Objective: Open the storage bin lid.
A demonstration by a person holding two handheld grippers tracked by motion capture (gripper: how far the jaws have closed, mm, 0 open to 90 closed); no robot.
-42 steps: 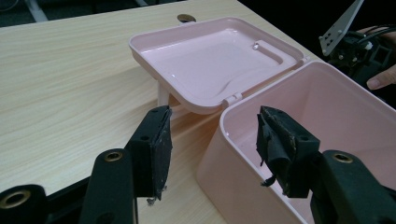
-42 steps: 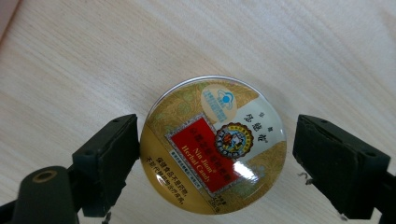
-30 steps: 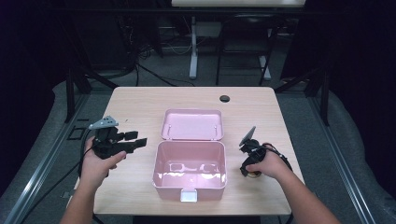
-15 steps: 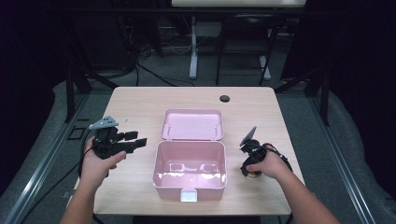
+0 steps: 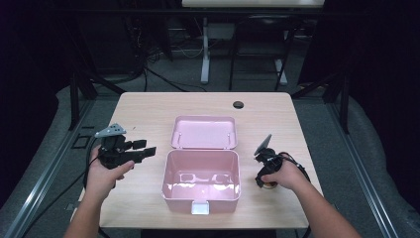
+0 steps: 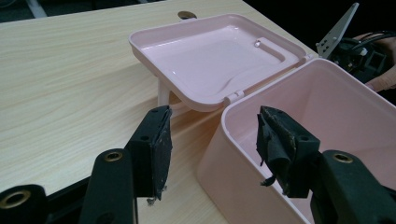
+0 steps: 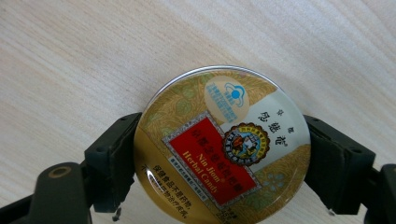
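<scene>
Wooden counter (image 5: pixel 148 111), pink box (image 5: pixel 200 181) open at centre. Your right gripper (image 7: pixel 222 163) clamps the candy tin (image 7: pixel 222 144) on the counter, right of the box. Your left gripper (image 6: pixel 212 140) gapes, empty, beside the box.

The pink box (image 5: pixel 201 181) and its flat-lying lid (image 5: pixel 204 132) block the table's (image 5: pixel 148 106) middle. Bare wood lies open at nine and three o'clock. At twelve, only a small dark grommet (image 5: pixel 238 104) sits.
</scene>
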